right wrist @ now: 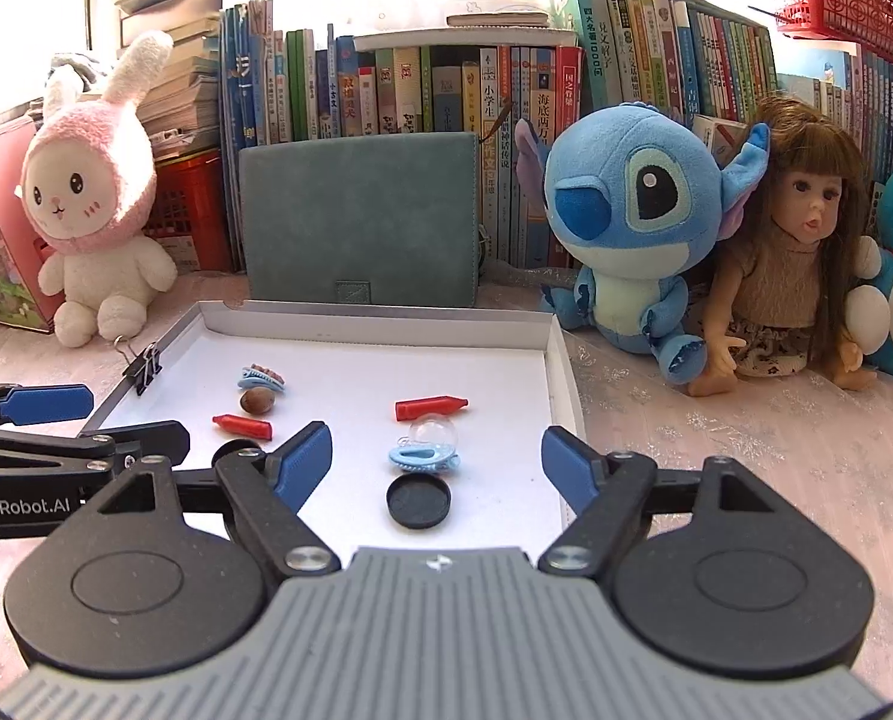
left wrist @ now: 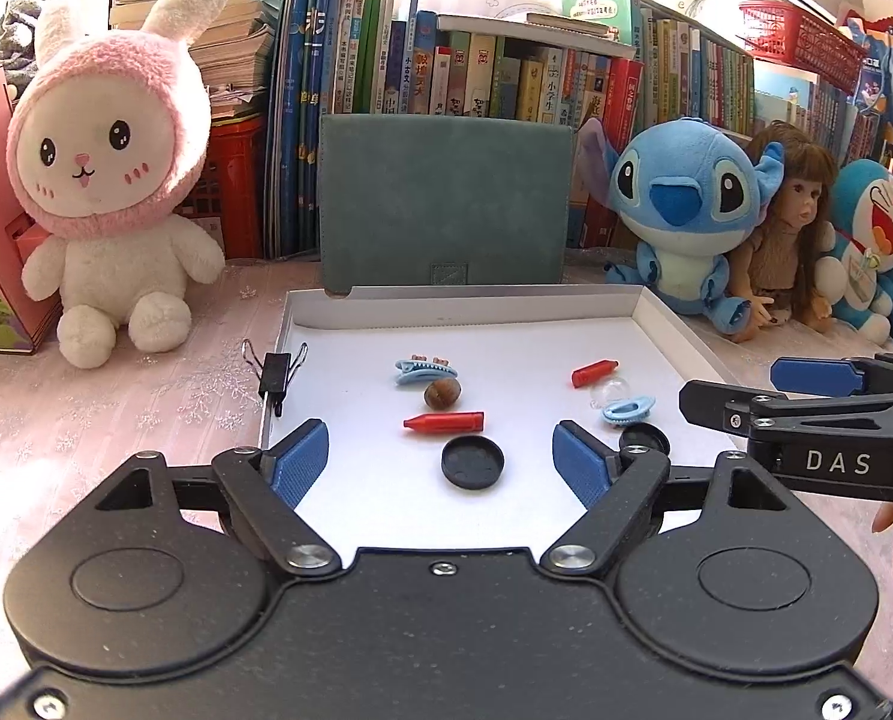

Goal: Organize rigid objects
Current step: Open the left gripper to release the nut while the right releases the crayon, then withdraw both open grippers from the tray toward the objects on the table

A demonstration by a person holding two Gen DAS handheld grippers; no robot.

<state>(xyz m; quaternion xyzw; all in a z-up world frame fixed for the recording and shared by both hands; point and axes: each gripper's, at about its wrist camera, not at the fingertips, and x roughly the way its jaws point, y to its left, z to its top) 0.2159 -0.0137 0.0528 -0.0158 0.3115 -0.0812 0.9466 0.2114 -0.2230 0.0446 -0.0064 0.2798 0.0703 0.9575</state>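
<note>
Your left gripper [left wrist: 440, 459] stands wide and empty over the near edge of the shallow white cardboard tray [left wrist: 674, 330], and your right gripper [right wrist: 437, 462] is just as wide and empty beside it, so neither has committed to anything yet.

Start with what sits squarely between the blue pads. On the left that is the black round plastic cap [left wrist: 472, 461], with the red crayon-shaped piece [left wrist: 444, 422] just beyond it. On the right it is a second black round cap [right wrist: 417, 500], with the light-blue plastic hair clip [right wrist: 423, 457] touching the clear glass-like ball [right wrist: 433, 433] behind it.

The caps lie flat and low, so I'd come down steeply and close across the rim, not the face.

Leave the ball until the clip is lifted away, since it looks ready to roll.

The brown nut-like lump [left wrist: 442, 393] and the far hair clip [left wrist: 425, 371] can wait.
</note>
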